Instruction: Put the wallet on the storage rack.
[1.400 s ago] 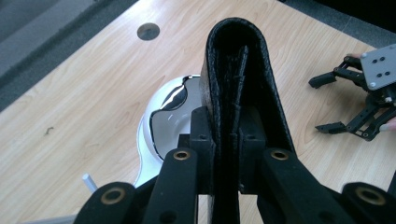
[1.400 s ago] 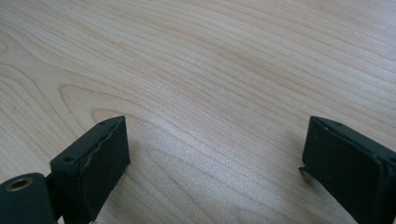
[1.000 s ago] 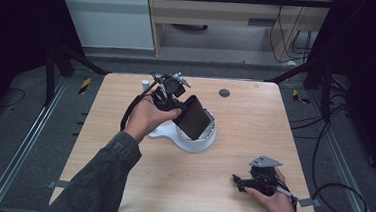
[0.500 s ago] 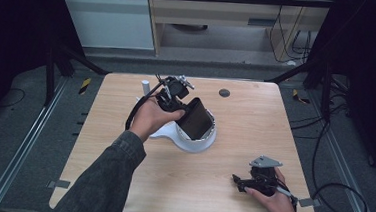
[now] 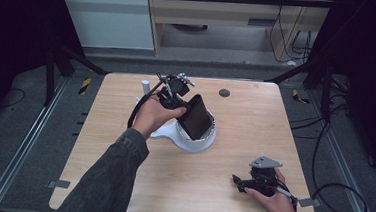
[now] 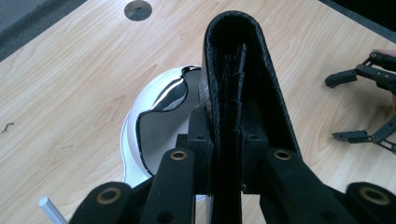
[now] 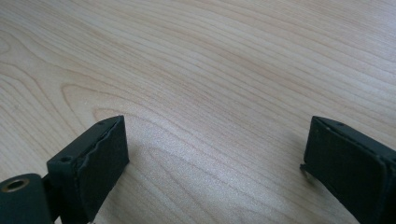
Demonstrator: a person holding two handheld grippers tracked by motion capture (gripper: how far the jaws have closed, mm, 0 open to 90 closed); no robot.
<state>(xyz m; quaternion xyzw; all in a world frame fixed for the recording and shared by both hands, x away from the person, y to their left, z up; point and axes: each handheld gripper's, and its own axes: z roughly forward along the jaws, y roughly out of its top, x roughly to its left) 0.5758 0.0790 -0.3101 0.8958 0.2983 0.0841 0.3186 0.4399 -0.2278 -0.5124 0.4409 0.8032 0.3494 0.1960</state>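
- A black leather wallet [image 5: 198, 118] is clamped between the jaws of the left gripper [image 5: 176, 92], which is held above the middle of the wooden table [image 5: 123, 146].
- In the left gripper view the wallet [image 6: 238, 79] is seen edge-on, folded, with its spine pointing away from the camera and both jaws pressed against its sides.
- The wallet is held tilted over a white round stand [image 5: 193, 139]; in the high view its lower end is seen at or inside the stand's rim, but contact cannot be told.
- In the left gripper view the white stand [image 6: 140, 135] is seen below and to the left of the wallet, with a glossy dark hollow in its top.
- A small white cylinder [image 5: 146, 87] is seen standing on the table just behind the left hand [image 5: 151, 117].
- A round dark hole [image 5: 224, 93] is seen in the tabletop, well behind the stand.
- The right gripper [image 5: 243, 182] is rested on the table near its front right corner, well apart from the wallet.
- In the right gripper view the jaws are held wide apart over bare wood [image 7: 210, 84], with nothing between them.
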